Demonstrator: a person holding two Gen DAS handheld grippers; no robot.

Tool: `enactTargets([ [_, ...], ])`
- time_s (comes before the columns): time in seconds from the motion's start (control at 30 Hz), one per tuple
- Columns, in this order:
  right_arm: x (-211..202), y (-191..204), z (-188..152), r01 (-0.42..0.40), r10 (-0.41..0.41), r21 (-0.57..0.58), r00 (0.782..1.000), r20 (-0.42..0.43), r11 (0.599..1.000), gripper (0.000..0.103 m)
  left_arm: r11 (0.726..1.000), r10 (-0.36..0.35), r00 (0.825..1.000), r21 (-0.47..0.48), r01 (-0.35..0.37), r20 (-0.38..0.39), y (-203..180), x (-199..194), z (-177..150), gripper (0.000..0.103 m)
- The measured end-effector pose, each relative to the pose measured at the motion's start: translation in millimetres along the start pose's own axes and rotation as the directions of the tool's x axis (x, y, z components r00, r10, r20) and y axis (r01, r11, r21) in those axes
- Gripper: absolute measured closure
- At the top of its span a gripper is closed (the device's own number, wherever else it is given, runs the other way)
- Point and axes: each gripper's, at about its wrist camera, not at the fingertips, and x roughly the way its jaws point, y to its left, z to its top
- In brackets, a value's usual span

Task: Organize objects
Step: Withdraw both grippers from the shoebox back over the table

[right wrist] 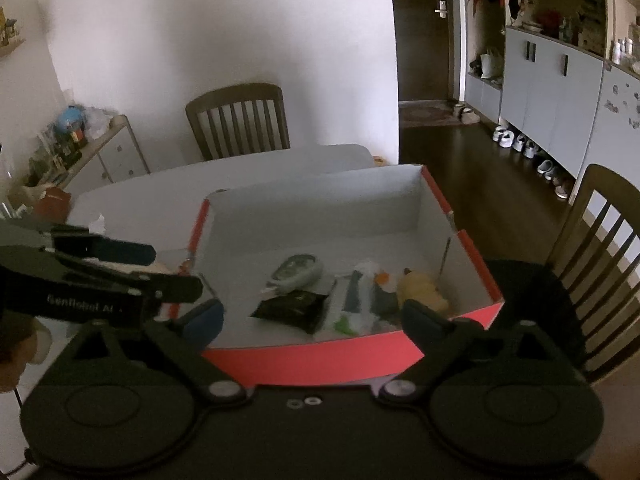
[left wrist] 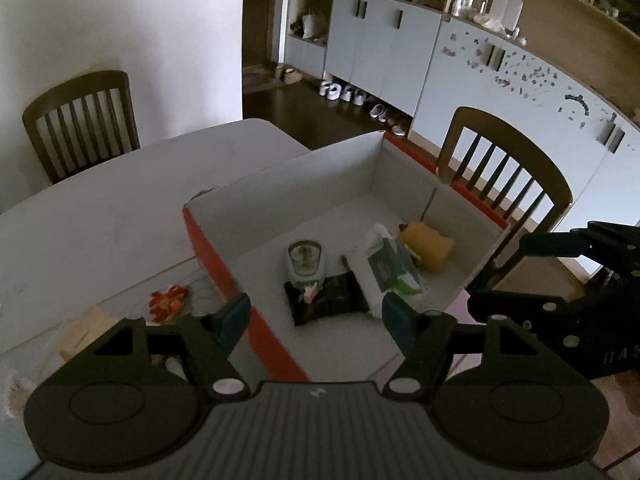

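A red-sided cardboard box [left wrist: 218, 260] [right wrist: 320, 360] with a white inside stands on the white table [left wrist: 100, 208]. In it lie a clear lidded container [left wrist: 305, 260] [right wrist: 298, 270], a black packet [left wrist: 326, 300] [right wrist: 294, 308], a white-and-green pouch [left wrist: 390, 272] [right wrist: 354, 300] and a yellow plush toy [left wrist: 430, 246] [right wrist: 422, 290]. My left gripper [left wrist: 316, 316] is open and empty above the box's near left corner. My right gripper [right wrist: 312, 316] is open and empty above the box's near wall. An orange-red item [left wrist: 168, 300] lies on the table left of the box.
A wooden block [left wrist: 86, 334] lies near the table's front left. Wooden chairs stand at the far side [left wrist: 80, 120] [right wrist: 240, 120] and to the right [left wrist: 504, 168] [right wrist: 600, 248]. Cabinets [left wrist: 400, 52] with shoes beneath line the far wall. A cluttered side cabinet [right wrist: 80, 148] is at left.
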Motion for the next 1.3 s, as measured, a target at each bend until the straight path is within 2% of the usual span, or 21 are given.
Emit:
enactTargets([
  [0.1, -3, 15, -4, -0.001, 0.001, -0.001, 1.000, 0.010, 1.000, 0.000, 1.000, 0.008, 1.000, 0.013, -0.008, 0.021, 8, -13, -10, 0.031],
  [0.23, -5, 34, -9, -0.013, 0.012, 0.008, 1.000, 0.015, 1.000, 0.000, 1.000, 0.012, 0.999, 0.016, -0.013, 0.047, 21, -30, -24, 0.024],
  [0.33, -6, 47, -15, -0.017, 0.016, 0.011, 1.000, 0.014, 1.000, 0.000, 1.000, 0.006, 0.998, 0.009, -0.006, 0.058, 32, -42, -34, 0.024],
  [0.67, 0, 91, -33, -0.020, 0.020, 0.016, 1.000, -0.018, 1.000, 0.000, 0.998, -0.013, 0.998, -0.063, 0.016, 0.057, 78, -65, -71, 0.018],
  [0.73, 3, 99, -36, -0.021, 0.021, 0.017, 0.999, -0.027, 1.000, 0.000, 0.997, -0.013, 0.998, -0.071, 0.018, 0.063, 86, -69, -79, 0.015],
  [0.83, 7, 111, -40, -0.022, 0.023, 0.017, 0.999, -0.040, 1.000, 0.000, 0.997, -0.011, 0.998, -0.073, 0.016, 0.067, 98, -75, -91, 0.001],
  [1.3, 32, 153, -55, -0.021, 0.023, 0.021, 0.995, -0.100, 1.000, 0.000, 0.998, -0.015, 1.000, -0.054, 0.015, 0.015, 146, -79, -146, 0.000],
])
